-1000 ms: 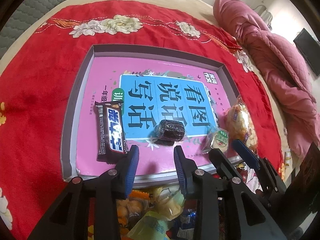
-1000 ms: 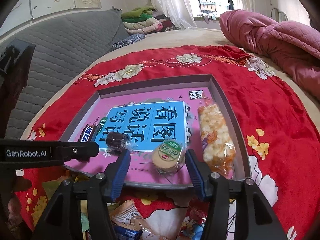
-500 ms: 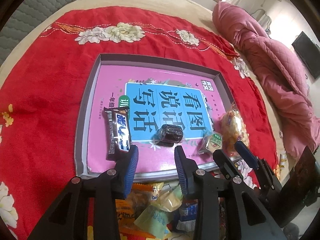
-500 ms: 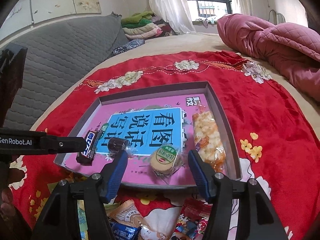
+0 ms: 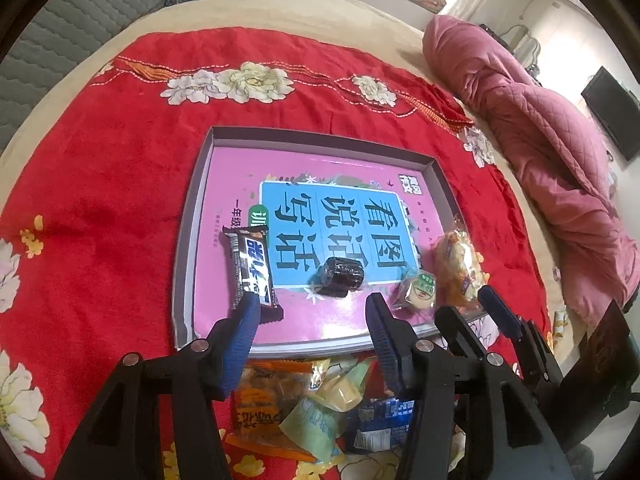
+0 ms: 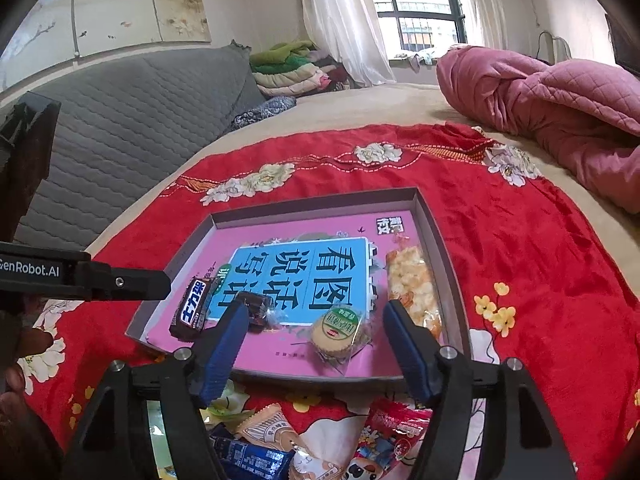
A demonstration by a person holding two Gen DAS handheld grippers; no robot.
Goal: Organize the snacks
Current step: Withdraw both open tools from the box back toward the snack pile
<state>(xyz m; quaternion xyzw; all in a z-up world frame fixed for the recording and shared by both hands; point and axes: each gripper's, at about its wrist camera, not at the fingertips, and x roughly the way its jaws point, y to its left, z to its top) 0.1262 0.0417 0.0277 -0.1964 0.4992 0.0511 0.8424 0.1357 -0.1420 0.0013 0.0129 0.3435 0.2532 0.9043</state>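
- The left gripper point(image 5: 310, 306) hangs over the near edge of a shallow grey tray point(image 5: 186, 248); its blue-padded fingers point(image 5: 244, 322) are spreading apart with nothing between them.
- The tray rests on a red flowered cloth point(image 5: 104, 168) spread on a bed and is lined with a pink and blue printed sheet point(image 5: 332, 224).
- On the sheet, left to right: a dark chocolate bar point(image 5: 252, 272), a small dark wrapped sweet point(image 5: 340, 274), a round wrapped biscuit point(image 5: 418, 290), and a clear bag of yellow snacks point(image 5: 456, 266) against the right wall.
- The right gripper point(image 5: 470, 302) reaches in from the lower right beside the biscuit.
- Loose snack packets point(image 5: 316, 400) lie heaped just outside the tray's near wall.
- A pink quilt point(image 5: 540, 136) is bunched at the right.
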